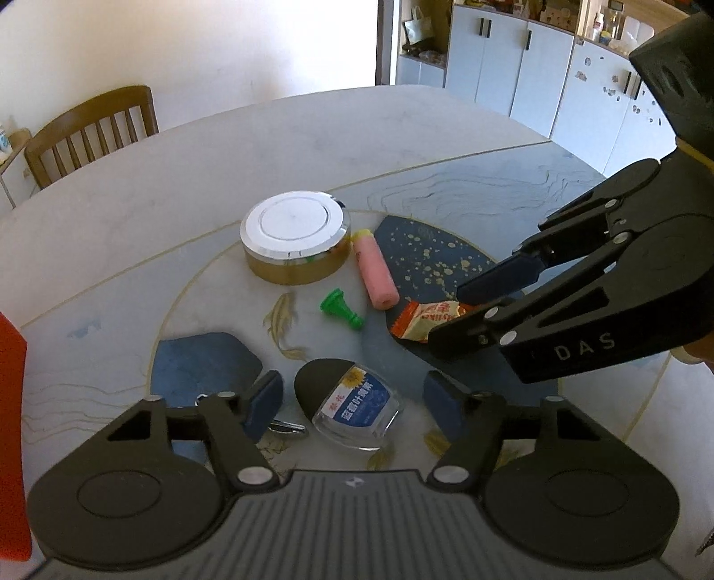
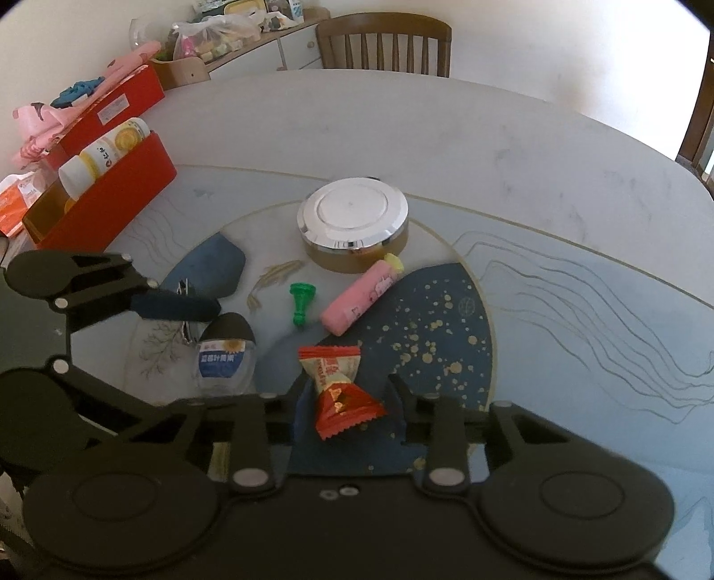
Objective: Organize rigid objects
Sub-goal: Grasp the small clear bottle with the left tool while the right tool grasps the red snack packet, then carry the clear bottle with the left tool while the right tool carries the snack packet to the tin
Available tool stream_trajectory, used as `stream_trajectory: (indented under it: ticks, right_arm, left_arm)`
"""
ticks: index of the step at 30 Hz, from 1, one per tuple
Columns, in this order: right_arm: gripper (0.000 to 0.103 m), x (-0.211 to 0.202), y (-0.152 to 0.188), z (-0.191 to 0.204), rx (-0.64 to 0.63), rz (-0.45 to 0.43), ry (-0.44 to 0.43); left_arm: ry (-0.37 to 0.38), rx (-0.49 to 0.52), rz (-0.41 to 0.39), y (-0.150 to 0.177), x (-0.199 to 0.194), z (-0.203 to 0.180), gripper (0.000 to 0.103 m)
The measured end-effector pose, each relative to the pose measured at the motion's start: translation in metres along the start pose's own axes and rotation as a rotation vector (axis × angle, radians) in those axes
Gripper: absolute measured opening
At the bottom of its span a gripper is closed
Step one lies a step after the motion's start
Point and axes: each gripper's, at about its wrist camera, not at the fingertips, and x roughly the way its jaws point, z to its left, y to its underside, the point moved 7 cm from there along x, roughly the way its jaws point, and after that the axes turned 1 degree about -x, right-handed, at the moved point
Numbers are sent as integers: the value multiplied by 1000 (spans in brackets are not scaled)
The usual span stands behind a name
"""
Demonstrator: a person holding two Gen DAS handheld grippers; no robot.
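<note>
My left gripper (image 1: 352,403) is open, its blue pads either side of a clear bottle (image 1: 352,403) with a black cap and blue label, lying on the table; the bottle also shows in the right wrist view (image 2: 225,361). My right gripper (image 2: 348,401) is open around a red and cream candy wrapper (image 2: 337,388), which also shows in the left wrist view (image 1: 424,319). A green chess pawn (image 1: 341,310), a pink tube (image 1: 377,274) and a round silver-lidded tin (image 1: 294,234) lie further out on the table.
A red box (image 2: 107,196) holding a white and yellow bottle (image 2: 105,154) stands at the table's left with more clutter behind. A metal clip (image 1: 288,429) lies by the left pad. Wooden chairs (image 2: 383,42) stand past the far edge.
</note>
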Motion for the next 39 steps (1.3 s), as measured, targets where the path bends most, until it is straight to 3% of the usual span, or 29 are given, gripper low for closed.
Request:
stream_trajectory:
  ticks: [4,12,26,39]
  right_arm:
    - [30,1,-1,1,1,-5,14]
    - [28,-3,2,5,9,-16,44]
    - [28,-40,-3,16,64,-80,72]
    - [28,-70,-23,63,25,-144,54]
  left_arm:
    - [-8,1,-4,-1,1,-1,52]
    - [-33,6,-4,0,-1,-3,52]
    - [-23,-83,-48,-3,-37,8,52]
    - [-41,-170,-87,0,-86,40,52]
